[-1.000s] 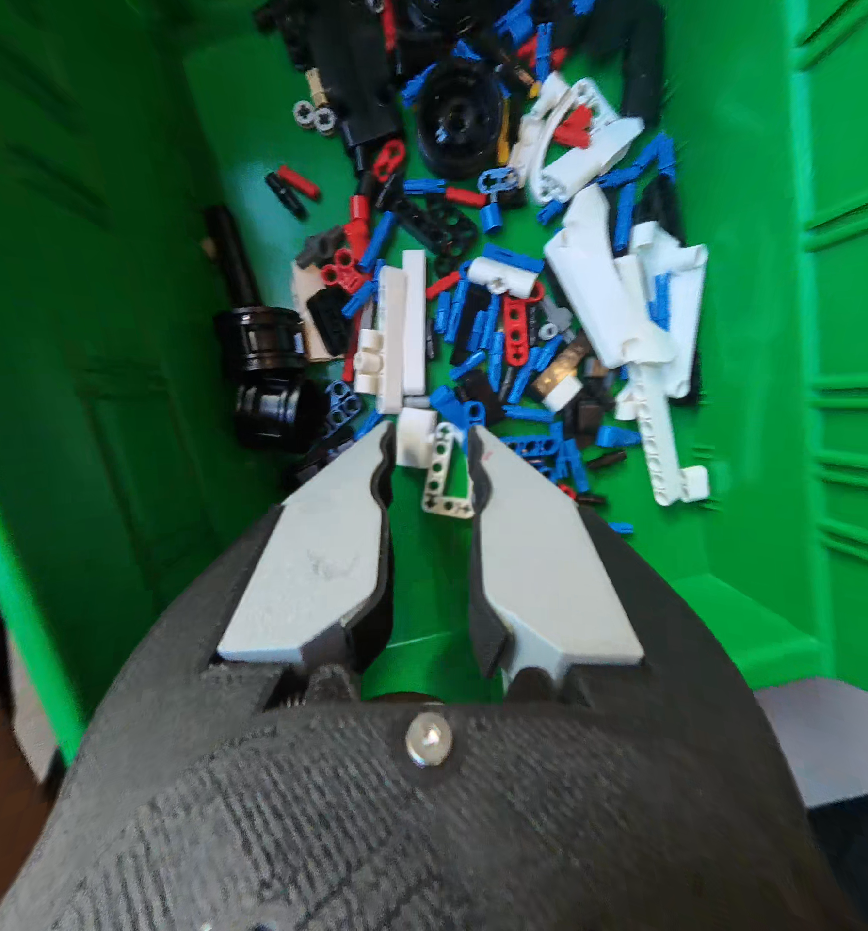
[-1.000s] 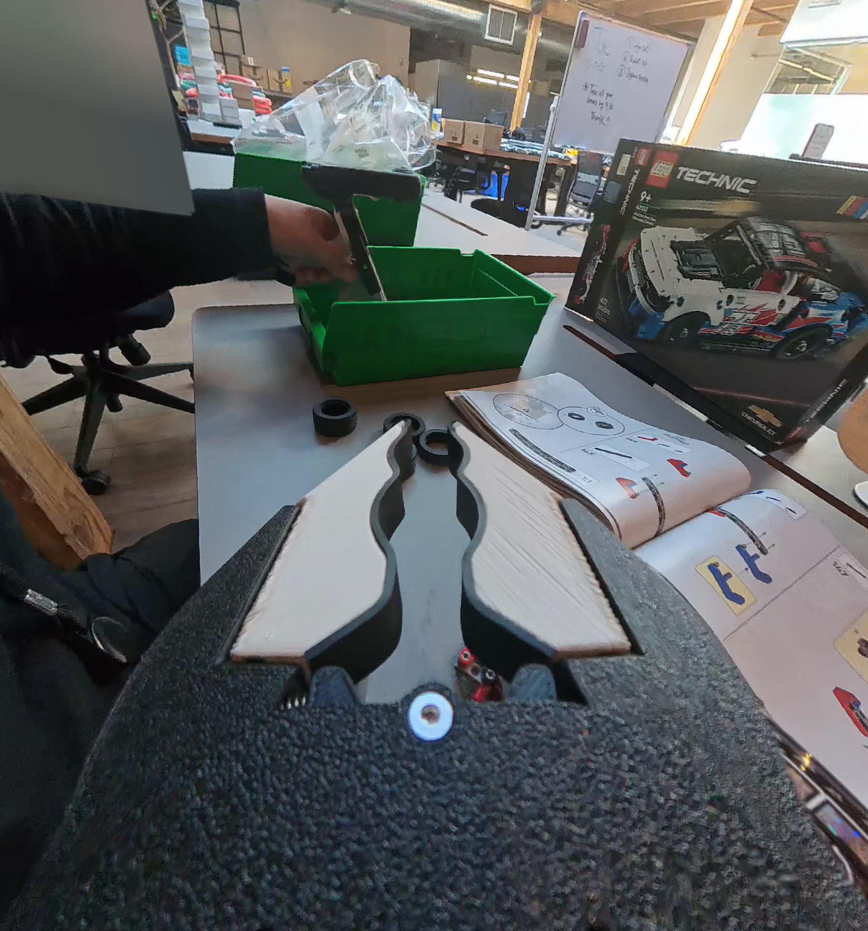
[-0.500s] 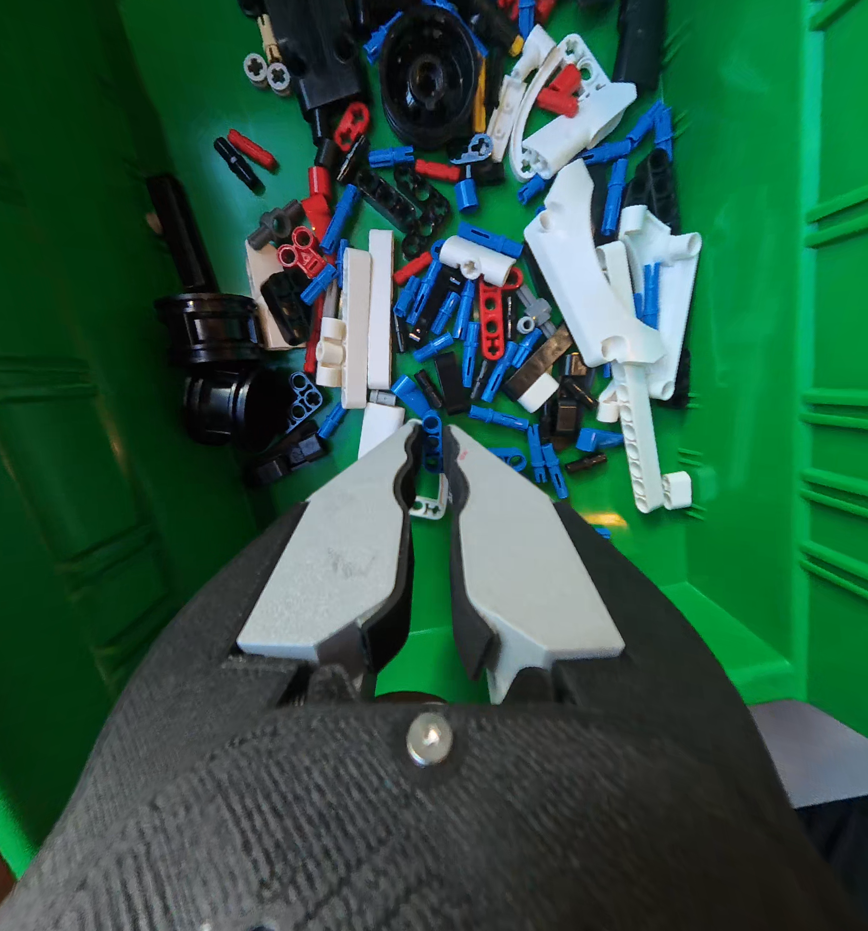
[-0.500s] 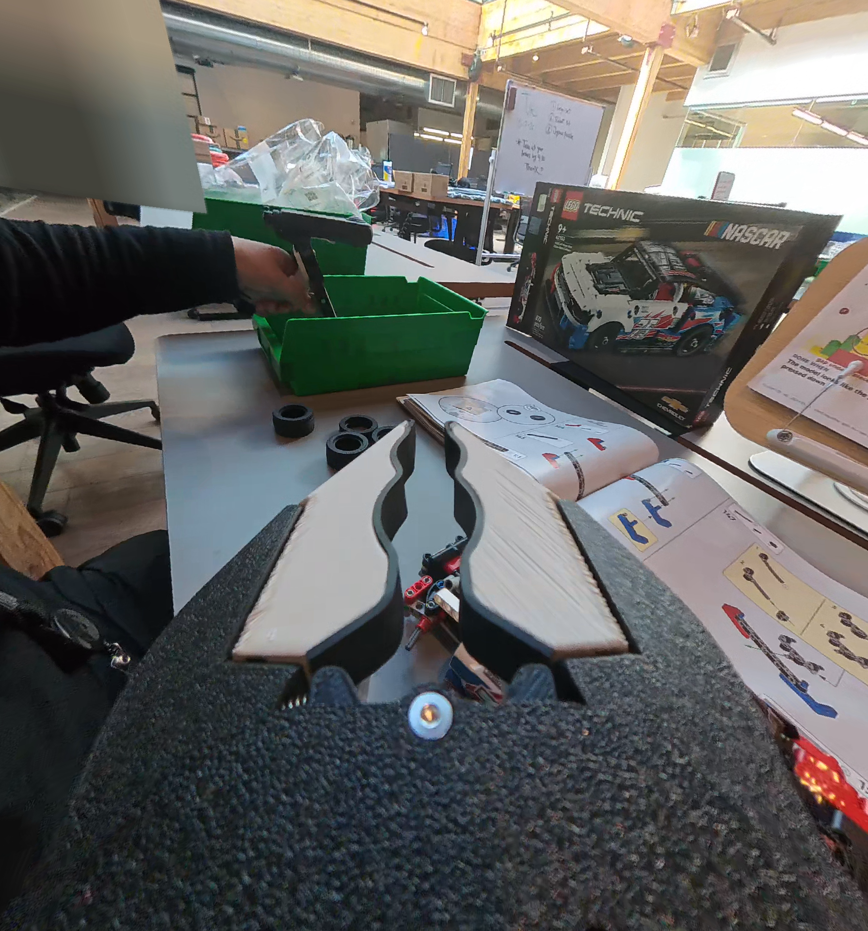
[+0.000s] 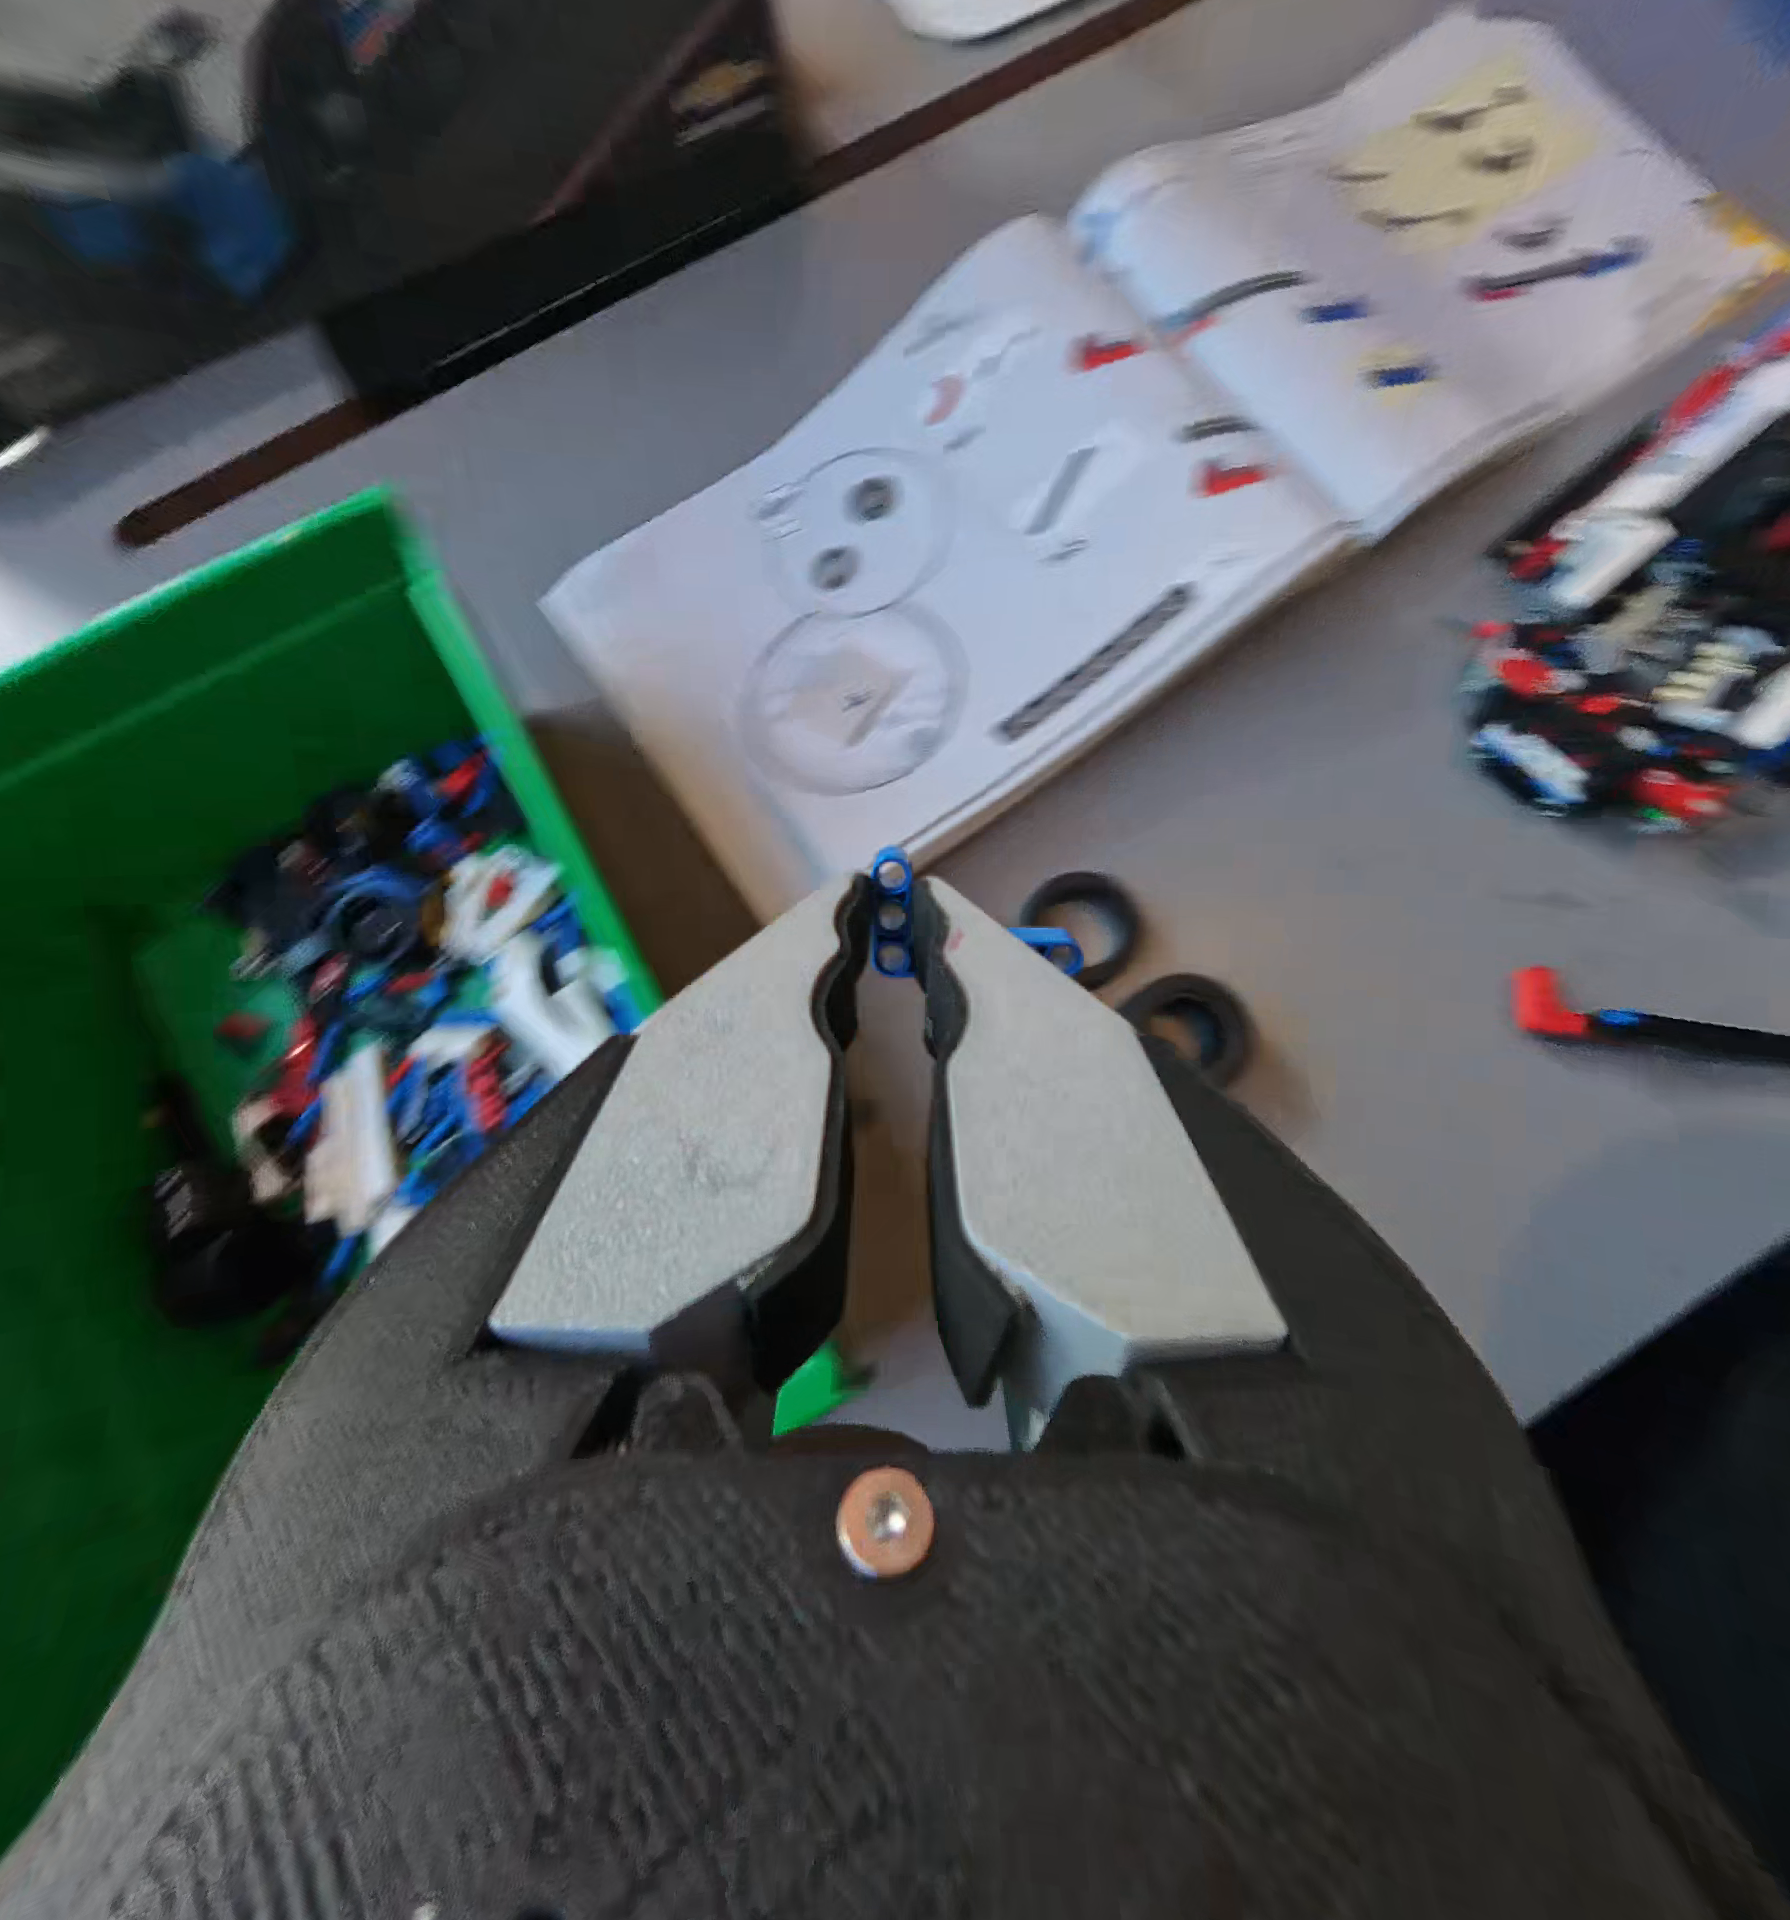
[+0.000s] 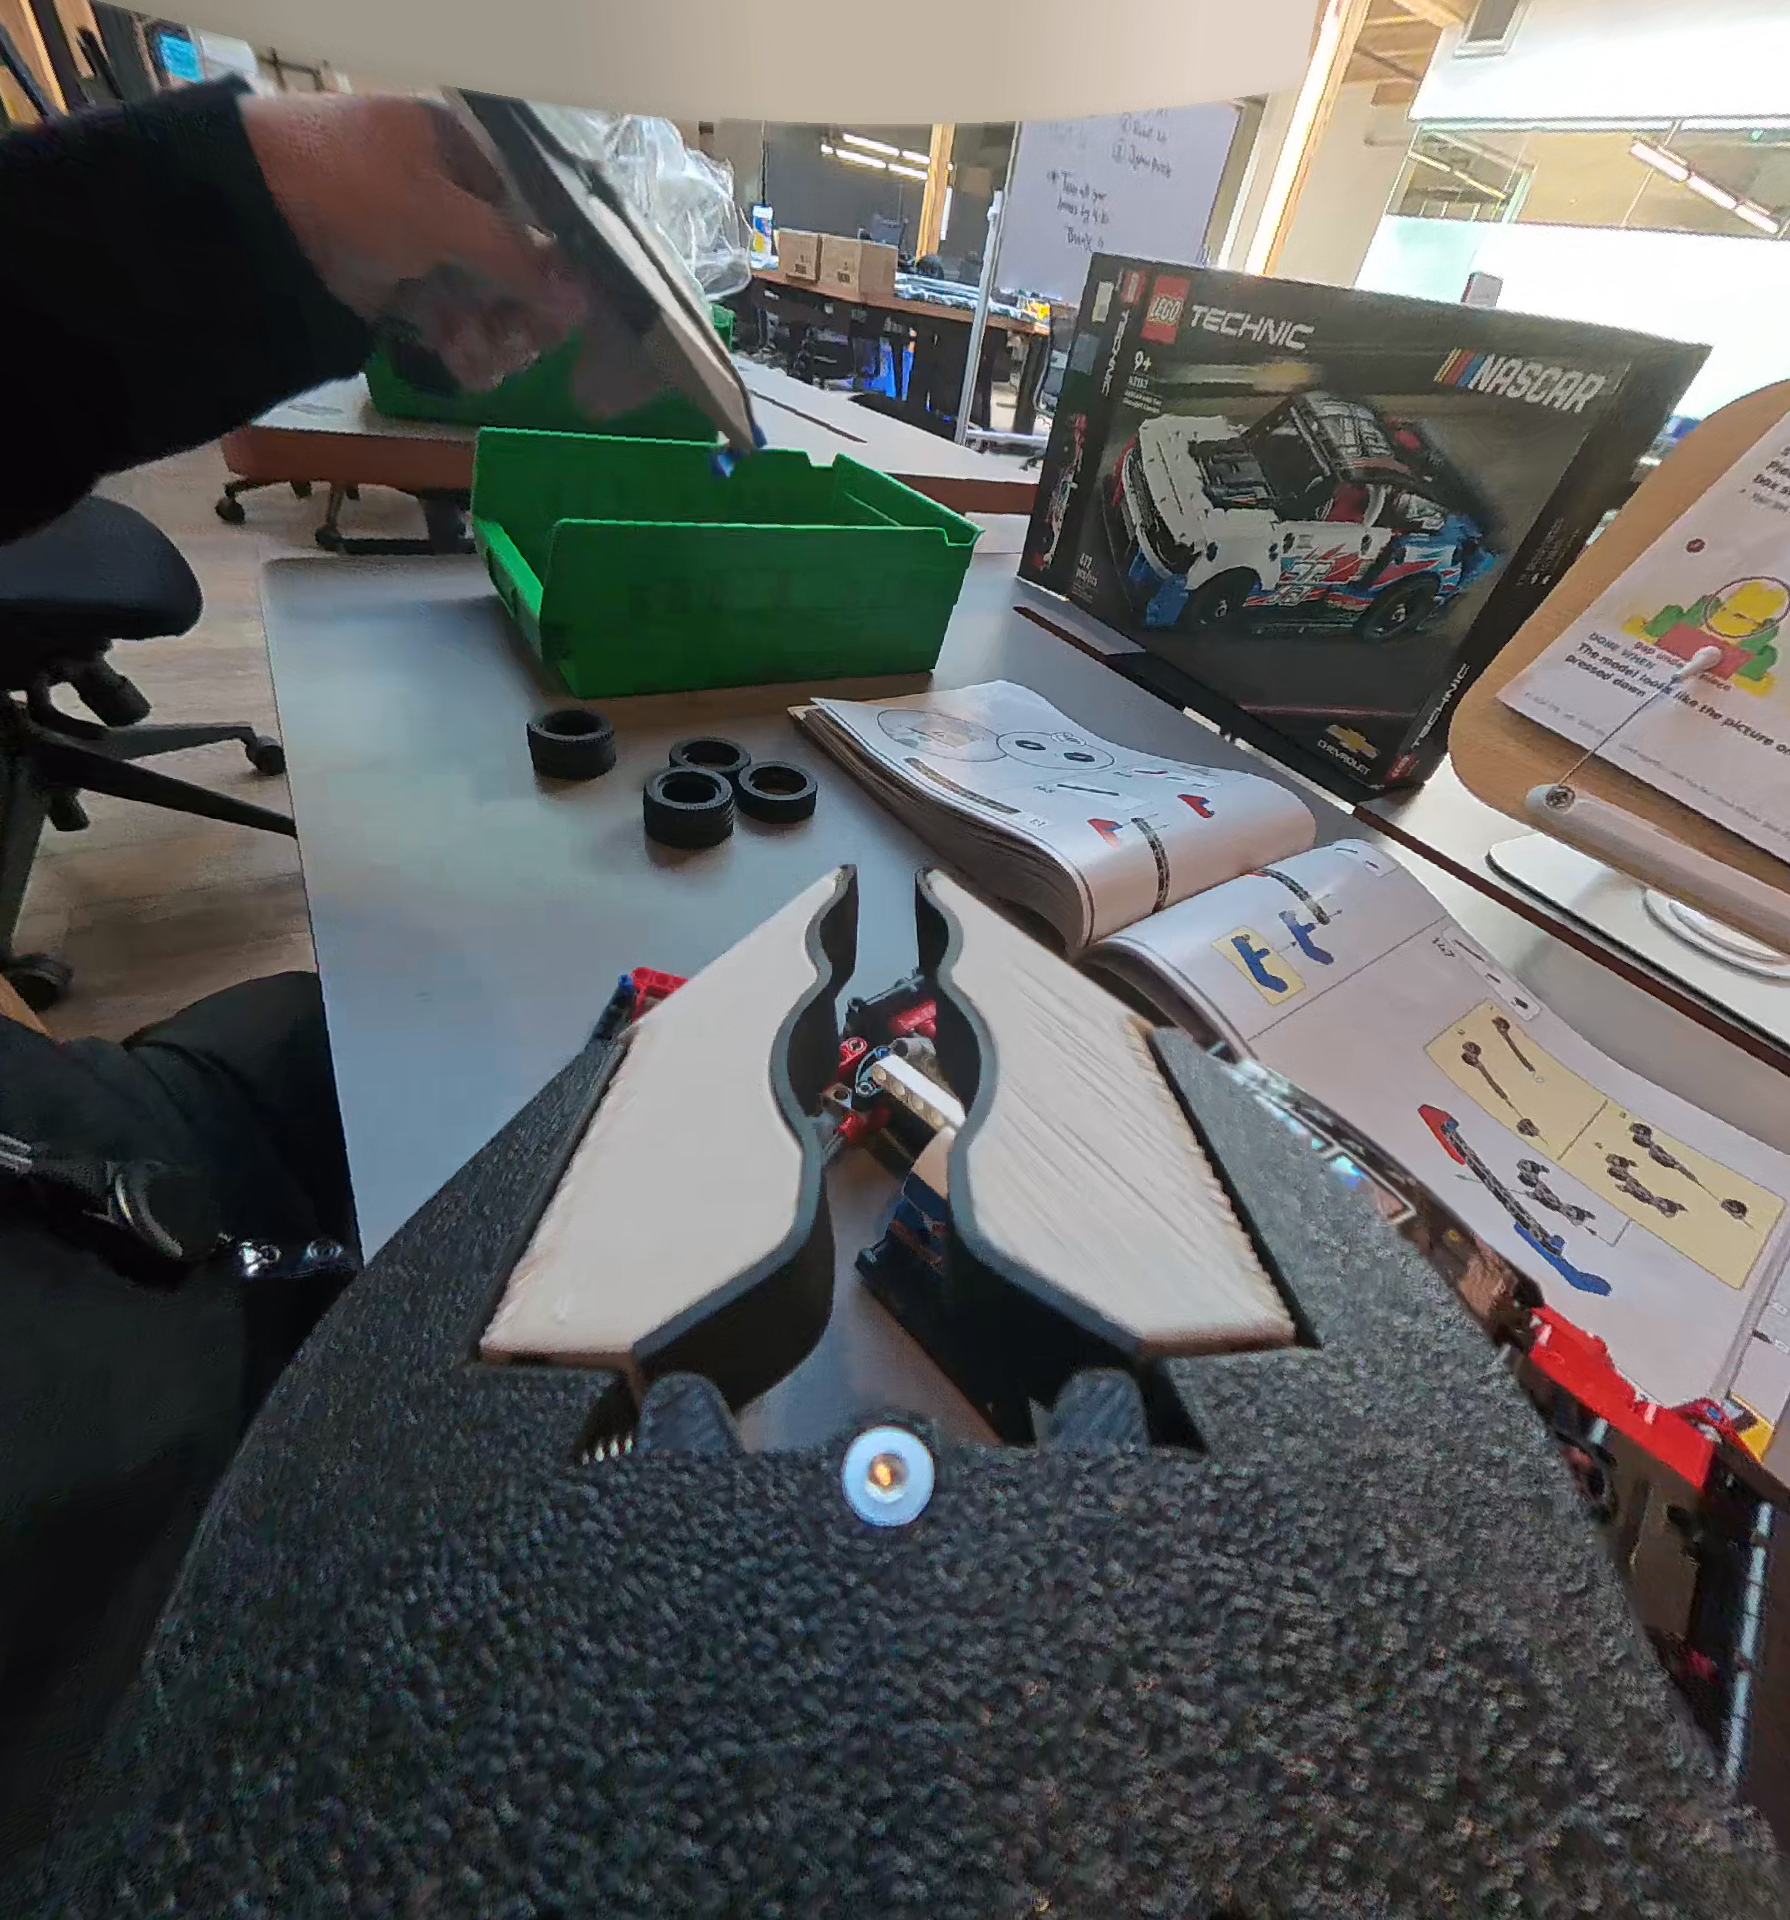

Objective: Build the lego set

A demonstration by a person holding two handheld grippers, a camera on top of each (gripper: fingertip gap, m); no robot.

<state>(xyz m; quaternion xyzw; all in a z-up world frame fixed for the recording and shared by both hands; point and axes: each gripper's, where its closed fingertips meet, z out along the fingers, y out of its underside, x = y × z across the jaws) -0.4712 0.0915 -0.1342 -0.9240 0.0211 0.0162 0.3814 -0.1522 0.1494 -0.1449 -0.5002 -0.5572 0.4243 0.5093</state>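
Your left gripper (image 5: 891, 902) is pinched on a small blue three-hole plastic beam (image 5: 890, 923), held at frame centre above the grey table (image 5: 1390, 935), right of the green plastic parts bin (image 5: 195, 665). Your right gripper (image 6: 886, 894) hangs narrowly parted and empty over the partly built black, red and white model (image 6: 896, 1081), low in its frame. The build looks only partway along: four black rubber tyres (image 6: 688, 805) lie unfitted, the bin holds many pieces, and the open paper instruction booklet (image 6: 1078, 810) lies at right.
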